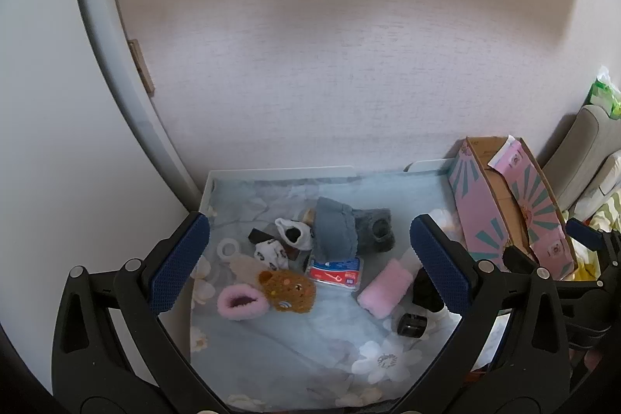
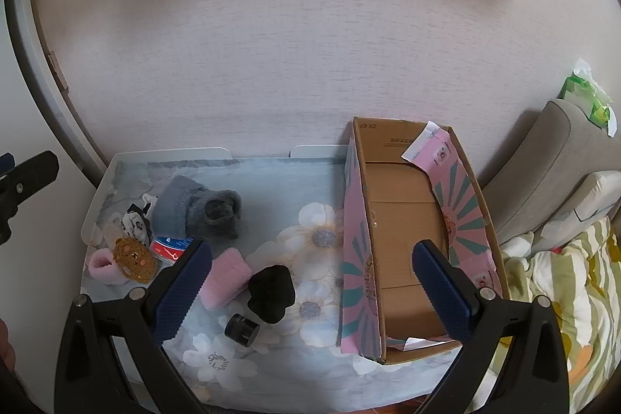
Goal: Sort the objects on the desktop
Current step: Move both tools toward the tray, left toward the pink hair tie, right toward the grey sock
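Here, both claws hang above a table (image 2: 322, 379) covered with a pale blue flowered cloth, its far edge against the wall. The left claw (image 1: 310, 266) has its jaws spread wide apart with nothing between them; the right claw (image 2: 312, 291) is likewise wide apart and holds nothing.

Most of the loose things lie toward the table's left edge. A grey fleece garment (image 1: 337, 229) lies nearest the far edge, with a dark grey fuzzy slipper (image 1: 380, 229) touching its right side. Just left of the garment sit small black-and-white socks (image 1: 293, 233), and beside them, closer to the left edge, a small white ring-shaped roll (image 1: 227, 249). A red and blue packet (image 1: 335, 270) lies in front of the garment. Left of the packet is a brown knitted bear slipper (image 1: 289, 290) with a pink fluffy cuff (image 1: 238, 301).

Toward the middle of the table a pink rolled cloth (image 2: 227, 276) lies just beside a black bundle (image 2: 271, 291), and a small black jar (image 2: 241, 329) rests on its side near the bundle, closer to the near edge.

An open pink cardboard box (image 2: 359, 282) with teal ray patterns stands along the table's right edge, running from the far edge toward the near one; its brown inside shows only a loose flap.
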`<action>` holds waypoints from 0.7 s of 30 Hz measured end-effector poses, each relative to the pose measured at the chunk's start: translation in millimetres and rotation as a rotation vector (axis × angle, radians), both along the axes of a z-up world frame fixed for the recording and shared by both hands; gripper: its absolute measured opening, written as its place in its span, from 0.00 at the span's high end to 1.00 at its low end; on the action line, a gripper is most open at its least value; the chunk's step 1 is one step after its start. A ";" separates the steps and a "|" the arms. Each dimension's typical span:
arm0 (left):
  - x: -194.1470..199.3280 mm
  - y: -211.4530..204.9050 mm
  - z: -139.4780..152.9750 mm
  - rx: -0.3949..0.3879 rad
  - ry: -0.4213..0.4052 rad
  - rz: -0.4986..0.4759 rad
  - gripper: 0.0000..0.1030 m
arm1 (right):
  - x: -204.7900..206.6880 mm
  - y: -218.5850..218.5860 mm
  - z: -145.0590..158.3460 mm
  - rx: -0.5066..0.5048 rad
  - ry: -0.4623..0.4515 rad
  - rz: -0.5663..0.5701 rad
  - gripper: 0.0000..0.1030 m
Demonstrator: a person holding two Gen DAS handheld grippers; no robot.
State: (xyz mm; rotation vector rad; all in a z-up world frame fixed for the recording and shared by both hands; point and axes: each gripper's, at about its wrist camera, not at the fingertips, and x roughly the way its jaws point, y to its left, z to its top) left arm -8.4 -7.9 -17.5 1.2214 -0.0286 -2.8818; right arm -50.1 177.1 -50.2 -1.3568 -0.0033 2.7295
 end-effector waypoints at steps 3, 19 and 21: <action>0.6 -2.1 1.0 -0.002 0.006 0.008 0.00 | -1.4 -2.5 2.6 -0.002 -0.003 -0.001 0.00; 0.8 -80.4 23.5 0.017 0.073 0.062 0.00 | -4.4 -4.4 11.5 0.003 0.060 0.066 0.00; 2.6 -87.0 14.9 0.032 0.053 0.060 0.00 | -8.0 -7.6 11.1 0.007 0.049 0.092 0.00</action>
